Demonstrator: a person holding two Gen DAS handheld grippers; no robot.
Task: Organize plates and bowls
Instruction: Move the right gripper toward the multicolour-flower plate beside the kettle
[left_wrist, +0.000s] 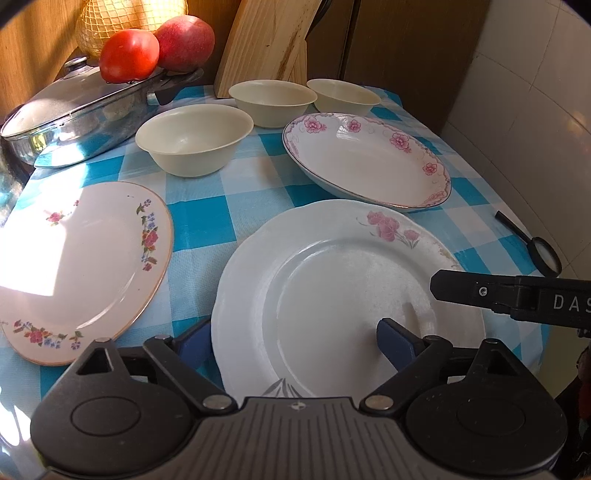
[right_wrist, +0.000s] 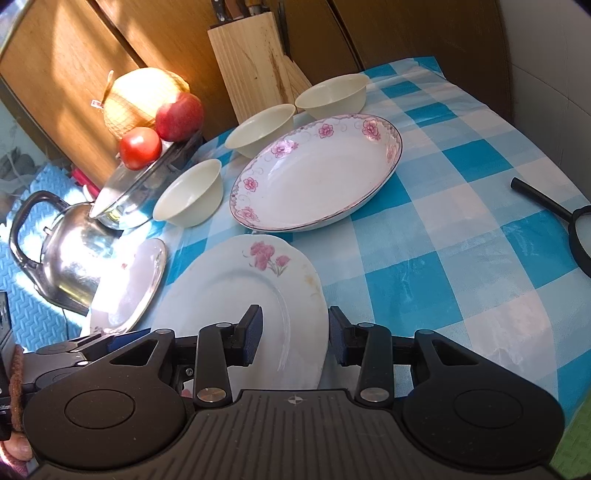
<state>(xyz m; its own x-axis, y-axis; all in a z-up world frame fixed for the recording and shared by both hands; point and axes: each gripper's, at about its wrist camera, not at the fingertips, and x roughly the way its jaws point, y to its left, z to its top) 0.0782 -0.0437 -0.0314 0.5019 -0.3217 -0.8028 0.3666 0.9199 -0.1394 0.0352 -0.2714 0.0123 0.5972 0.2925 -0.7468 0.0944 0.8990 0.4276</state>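
Note:
A white scalloped plate with a pink flower lies nearest on the blue checked cloth. My left gripper is open, its fingers straddling the plate's near left rim, with the right pad over the plate. My right gripper is open around the plate's right rim. A deep oval plate with a pink flower border sits behind. A gold-rimmed floral plate lies at the left. Three cream bowls line the back.
A glass-lidded pan bearing a tomato and an apple stands at the back left, beside a knife block. A steel kettle stands off the table's left. A magnifying glass lies near the right edge.

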